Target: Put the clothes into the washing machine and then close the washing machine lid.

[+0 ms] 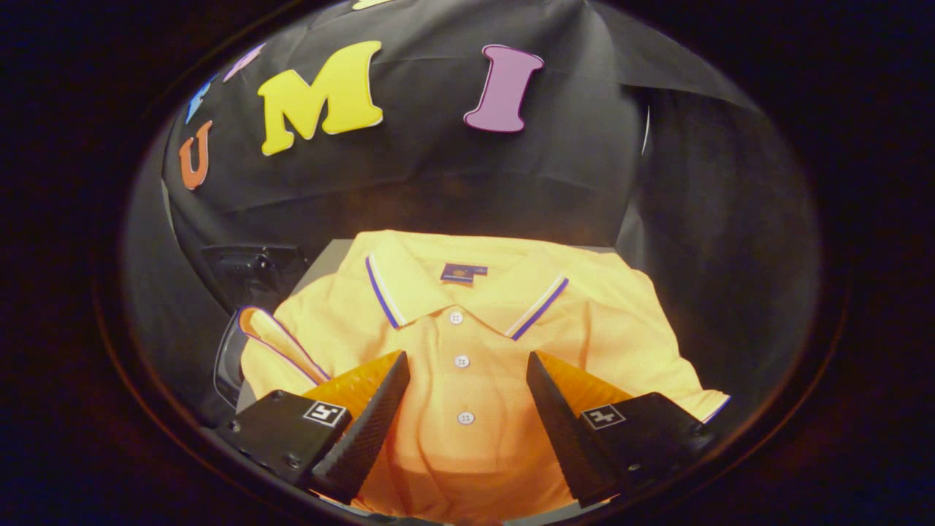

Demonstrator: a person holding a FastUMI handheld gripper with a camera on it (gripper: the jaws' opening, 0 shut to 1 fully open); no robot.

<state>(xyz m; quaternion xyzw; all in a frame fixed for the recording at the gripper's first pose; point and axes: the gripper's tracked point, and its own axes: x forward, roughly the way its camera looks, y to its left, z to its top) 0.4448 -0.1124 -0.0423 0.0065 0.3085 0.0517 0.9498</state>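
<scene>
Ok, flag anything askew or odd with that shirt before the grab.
Nothing stands out. The yellow polo shirt lies flat and buttoned on the grey surface, its left sleeve folded over. The gripper is open, fingers either side of the placket.

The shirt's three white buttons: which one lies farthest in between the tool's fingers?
The lowest button on the polo shirt, farthest from the collar; the open tool straddles it.

Gripper [467, 361] fingers [369, 416] spread wide apart, pointing forward, gripping nothing.
</scene>
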